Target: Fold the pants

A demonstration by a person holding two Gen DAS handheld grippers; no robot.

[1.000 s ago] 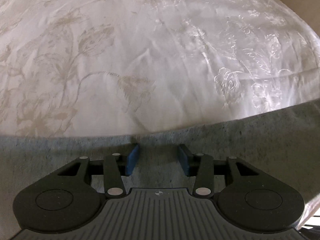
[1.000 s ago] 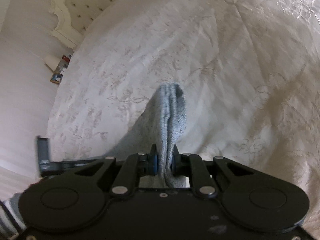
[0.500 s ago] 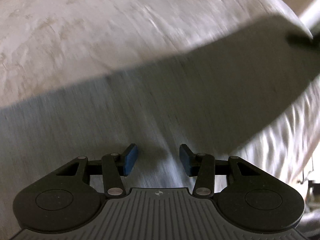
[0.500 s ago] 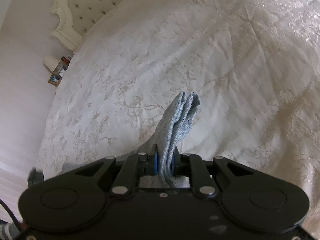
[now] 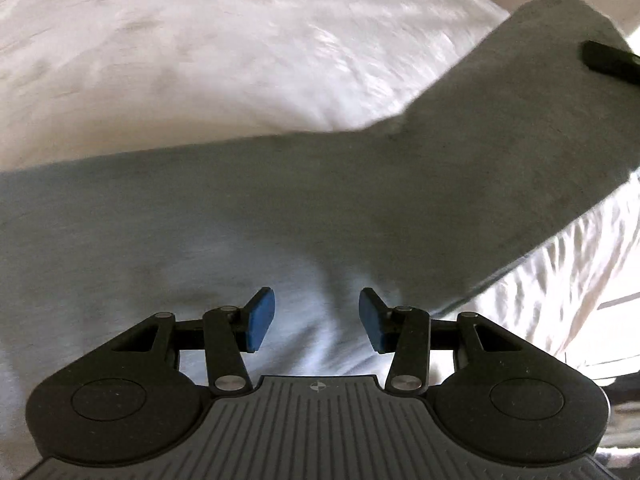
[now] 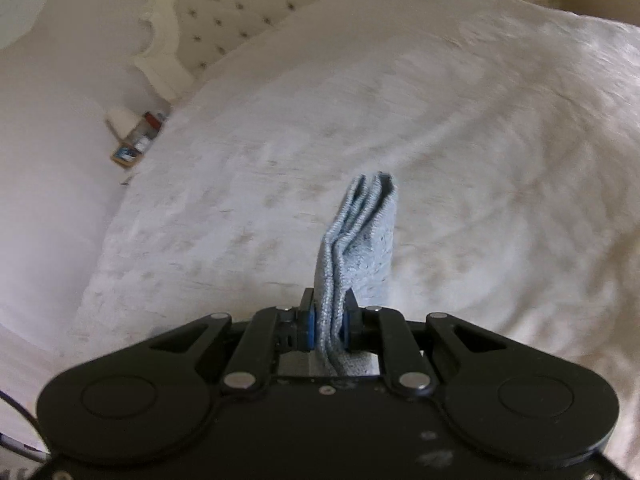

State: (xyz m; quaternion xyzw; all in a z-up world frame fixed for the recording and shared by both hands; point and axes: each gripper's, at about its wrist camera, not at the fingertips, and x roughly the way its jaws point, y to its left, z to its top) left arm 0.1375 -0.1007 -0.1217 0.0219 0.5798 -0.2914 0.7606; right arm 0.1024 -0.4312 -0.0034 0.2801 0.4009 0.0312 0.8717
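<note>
The grey-blue pants (image 5: pixel 280 208) lie across the white floral bedspread (image 5: pixel 200 48) in the left wrist view, with one part raised toward the upper right. My left gripper (image 5: pixel 316 320) is open and empty just above the cloth. My right gripper (image 6: pixel 328 328) is shut on a bunched, layered edge of the pants (image 6: pixel 360 240) and holds it above the bed. A dark piece of the right gripper (image 5: pixel 608 60) shows at the lifted end in the left wrist view.
A tufted cream headboard (image 6: pixel 240 8) stands at the far end of the bed. A small shelf with boxes (image 6: pixel 136 136) sits beside the bed on the left. The bedspread (image 6: pixel 480 120) fills the rest of the right wrist view.
The right gripper has lifted and carried the held pants edge; more headboard shows now. The left gripper stayed open and shifted over the pants, whose far part now rises at the right.
</note>
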